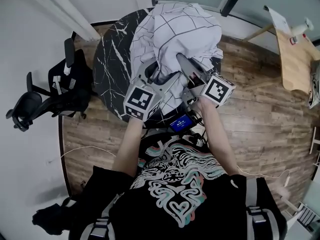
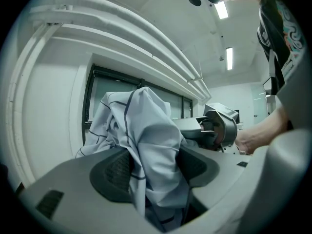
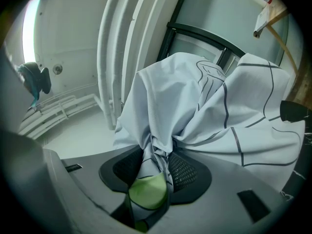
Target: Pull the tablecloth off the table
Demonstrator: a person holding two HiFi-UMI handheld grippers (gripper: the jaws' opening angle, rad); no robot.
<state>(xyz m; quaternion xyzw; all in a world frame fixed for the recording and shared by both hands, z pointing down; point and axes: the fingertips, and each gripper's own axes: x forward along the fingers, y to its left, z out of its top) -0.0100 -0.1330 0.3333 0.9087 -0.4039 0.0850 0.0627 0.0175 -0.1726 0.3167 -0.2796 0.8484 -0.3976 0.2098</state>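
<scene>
The left gripper (image 2: 151,167) is clamping a thick fold of the white grid-lined tablecloth (image 1: 175,31) between its pads, and the right gripper (image 3: 155,167) is pinching a twisted bunch of it. The cloth is lying heaped over the 1 o'clock part of the round black marble table (image 1: 111,69) and running up to both grippers toward the table's 6 o'clock edge. A black office chair (image 1: 52,96) is standing at the table's 9 o'clock.

Black office chair (image 1: 59,91), wooden floor (image 1: 260,126)
</scene>
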